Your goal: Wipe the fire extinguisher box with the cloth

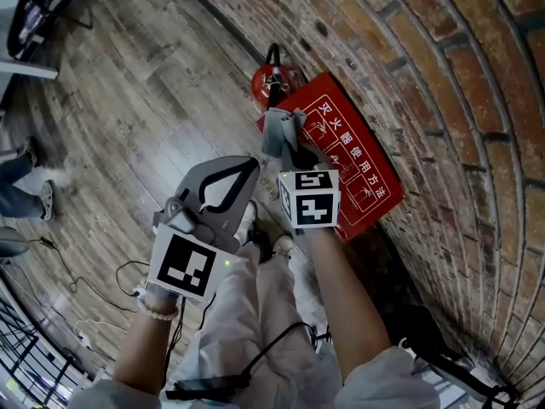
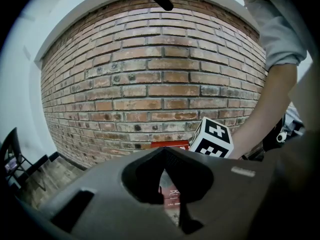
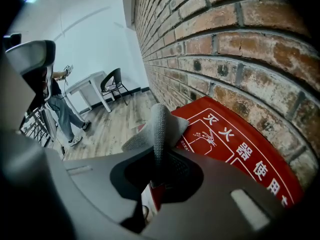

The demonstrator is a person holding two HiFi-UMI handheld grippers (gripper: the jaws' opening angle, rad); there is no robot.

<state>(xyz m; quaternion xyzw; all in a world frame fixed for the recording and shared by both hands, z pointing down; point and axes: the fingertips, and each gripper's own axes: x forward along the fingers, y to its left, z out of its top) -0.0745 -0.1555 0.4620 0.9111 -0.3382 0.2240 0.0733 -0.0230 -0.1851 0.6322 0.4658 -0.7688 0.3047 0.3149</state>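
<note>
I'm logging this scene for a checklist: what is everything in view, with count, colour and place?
floor: one, grey-brown wood
brick wall: one, reddish-brown, beside floor
fire extinguisher box: one, red, on floor against brick wall
fire extinguisher: one, red, at box's far end
cloth: one, grey, in right gripper, over box
table: one, white, far down room
chair: one, black, beside table
bystander: one, jeans, near table
left gripper: one, grey, shut, empty
right gripper: one, grey, shut on cloth
</note>
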